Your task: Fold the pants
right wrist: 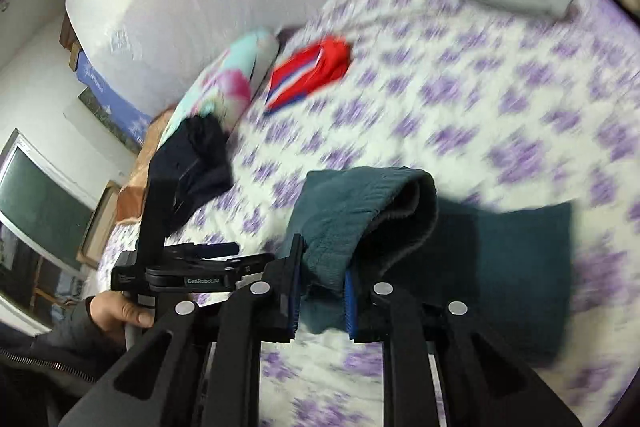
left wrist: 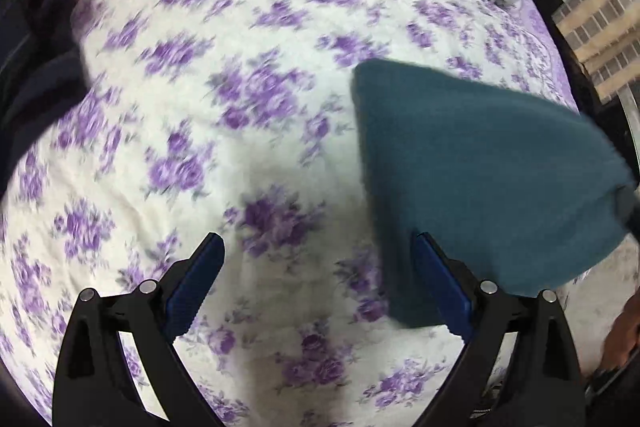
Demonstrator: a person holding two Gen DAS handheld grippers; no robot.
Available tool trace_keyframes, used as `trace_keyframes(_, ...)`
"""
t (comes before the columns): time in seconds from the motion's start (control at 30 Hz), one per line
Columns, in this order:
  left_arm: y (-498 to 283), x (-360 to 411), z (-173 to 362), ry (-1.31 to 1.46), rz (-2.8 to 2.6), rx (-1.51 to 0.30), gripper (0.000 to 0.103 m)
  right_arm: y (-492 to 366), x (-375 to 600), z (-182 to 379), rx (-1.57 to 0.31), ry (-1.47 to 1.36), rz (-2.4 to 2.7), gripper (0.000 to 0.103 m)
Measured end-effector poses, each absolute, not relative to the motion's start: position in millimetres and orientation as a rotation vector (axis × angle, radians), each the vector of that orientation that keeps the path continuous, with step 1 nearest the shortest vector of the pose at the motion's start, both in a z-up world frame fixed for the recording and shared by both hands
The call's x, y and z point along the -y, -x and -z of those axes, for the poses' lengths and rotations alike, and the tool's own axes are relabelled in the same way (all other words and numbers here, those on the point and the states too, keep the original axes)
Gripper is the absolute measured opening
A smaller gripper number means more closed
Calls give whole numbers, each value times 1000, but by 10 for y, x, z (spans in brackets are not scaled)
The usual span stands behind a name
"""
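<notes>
Right gripper (right wrist: 320, 291): jaws nearly closed, pinching a lifted edge of the teal pants (right wrist: 500, 267). Left gripper (left wrist: 320, 287): jaws wide, empty, beside them. Pants: folded on the floral bedspread (left wrist: 240, 107), toward its near edge; soft, limp, light knit, probably best held at edges or corners.

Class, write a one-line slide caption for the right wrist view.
Right gripper shut on a raised fold of teal pants above a purple-flowered bedspread.

teal pants (left wrist: 472, 163), purple-flowered white bedspread (left wrist: 240, 75)
</notes>
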State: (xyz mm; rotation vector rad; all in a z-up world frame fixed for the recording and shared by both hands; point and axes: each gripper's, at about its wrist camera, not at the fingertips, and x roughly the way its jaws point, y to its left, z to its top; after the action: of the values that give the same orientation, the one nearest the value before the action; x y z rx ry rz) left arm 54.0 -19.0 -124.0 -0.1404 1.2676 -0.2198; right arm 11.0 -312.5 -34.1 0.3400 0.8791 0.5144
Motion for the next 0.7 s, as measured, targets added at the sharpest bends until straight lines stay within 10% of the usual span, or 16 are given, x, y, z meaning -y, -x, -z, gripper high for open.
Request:
trace_keyframes(0.27, -645, 682, 1377, 48, 299, -1328, 93, -136, 3877, 1340, -1147, -314, -149, 23)
trace_keyframes(0.4, -618, 877, 1426, -28, 327, -1335, 93, -59, 3911, 1148, -1039, -353, -175, 41)
trace_keyframes(0.7, -663, 1045, 1493, -72, 323, -1345, 93, -601, 3891, 1203, -1030, -404, -191, 41)
